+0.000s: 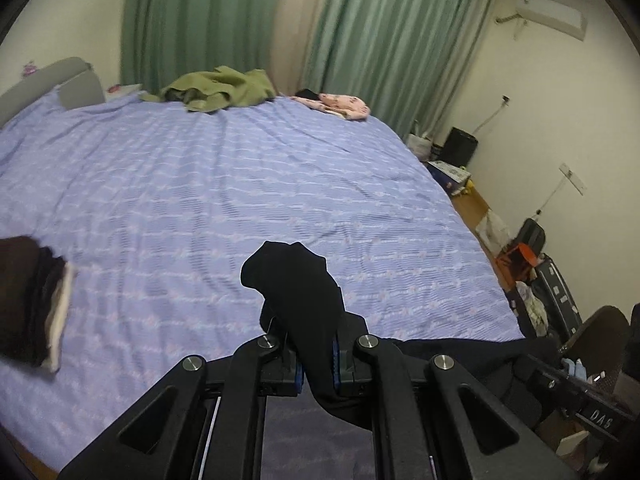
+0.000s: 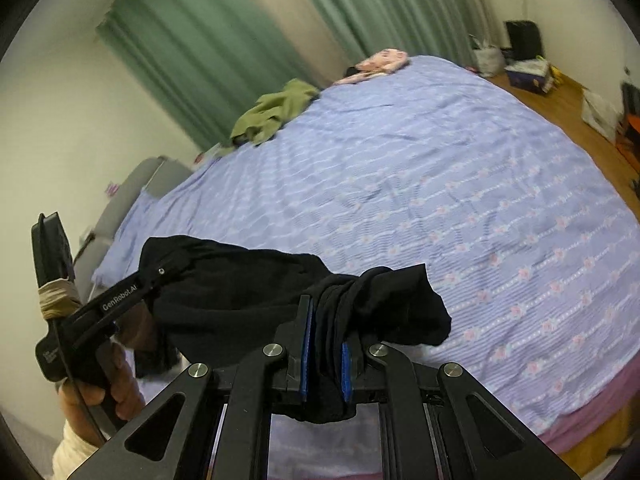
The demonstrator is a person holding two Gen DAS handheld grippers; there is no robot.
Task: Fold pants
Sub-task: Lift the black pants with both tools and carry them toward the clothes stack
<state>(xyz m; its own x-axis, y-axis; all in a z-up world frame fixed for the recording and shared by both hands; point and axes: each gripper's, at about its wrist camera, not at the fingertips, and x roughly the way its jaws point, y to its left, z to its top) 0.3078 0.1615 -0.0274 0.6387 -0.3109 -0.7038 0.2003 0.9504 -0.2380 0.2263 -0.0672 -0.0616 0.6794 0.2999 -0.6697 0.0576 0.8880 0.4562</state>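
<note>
Your left gripper (image 1: pixel 316 360) is clenched on the black pants (image 1: pixel 296 280); right gripper (image 2: pixel 326 356) grips them too; pants lifted above the bed (image 1: pixel 240 184); folded stack (image 1: pixel 32 300) at left

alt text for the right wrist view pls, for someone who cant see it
The right tongs are shut on a bunched end of black pants, held above a bed with a lilac sheet. At left, the person's left hand holds the left tongs, which grip the other end. Green clothes and a pink item lie by green curtains.
</note>
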